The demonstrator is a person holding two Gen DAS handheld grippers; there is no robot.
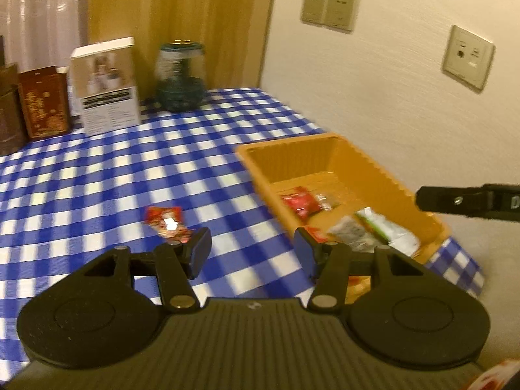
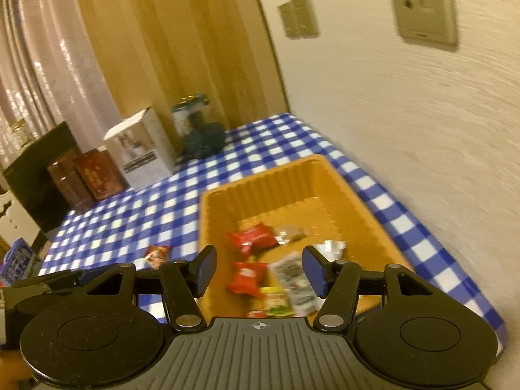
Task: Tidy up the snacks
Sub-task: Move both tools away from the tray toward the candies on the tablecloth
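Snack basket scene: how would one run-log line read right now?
left gripper open, empty | right gripper open over orange basket | one red snack packet on checked cloth

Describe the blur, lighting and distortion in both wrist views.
Left wrist view: warm yellowish light, motion blur smearing the checkered tablecloth and glass jar. Right wrist view: fisheye bends the wall, and the snacks in the orange basket look soft.

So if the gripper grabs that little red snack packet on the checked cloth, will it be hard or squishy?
Probably squishy. The red snack packet looks like a thin crinkled wrapper, so it would likely bend and crumple between the jaws. It seems small and flat, so probably very light. Its shiny patch hints at slick foil, so it might slide on the checked cloth rather than roll.
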